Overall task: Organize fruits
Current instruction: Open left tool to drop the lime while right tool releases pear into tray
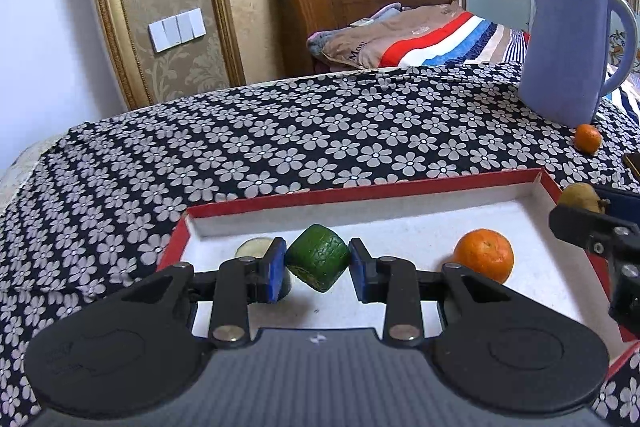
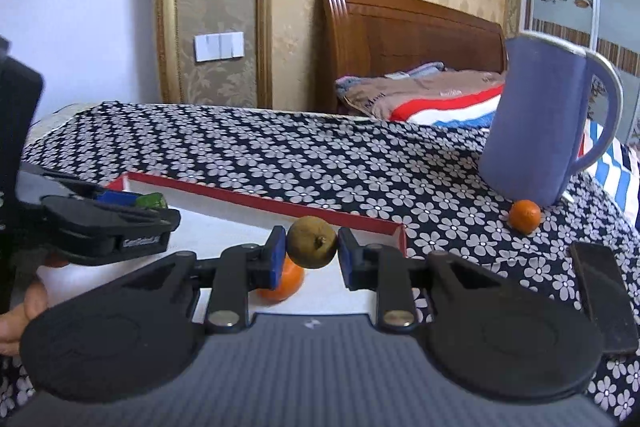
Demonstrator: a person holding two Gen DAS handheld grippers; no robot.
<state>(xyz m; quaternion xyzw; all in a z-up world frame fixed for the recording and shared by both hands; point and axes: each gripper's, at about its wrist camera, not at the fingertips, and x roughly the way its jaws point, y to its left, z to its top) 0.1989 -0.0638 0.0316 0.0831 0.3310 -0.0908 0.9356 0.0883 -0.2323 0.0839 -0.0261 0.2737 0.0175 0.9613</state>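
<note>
The left gripper (image 1: 318,264) pinches a green blocky fruit (image 1: 318,258) between its blue pads, above the white floor of the red-rimmed tray (image 1: 360,189). The right gripper (image 2: 312,247) pinches a brown kiwi-like fruit (image 2: 312,242) over the near right part of the same tray. One orange (image 1: 484,255) lies inside the tray, and a smaller orange (image 2: 524,214) sits on the flowered cloth (image 1: 280,139), just beside the blue jug (image 1: 568,47).

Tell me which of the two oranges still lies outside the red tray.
The smaller orange beside the blue jug, resting on the flowered cloth. The larger orange already sits inside the red tray.
</note>
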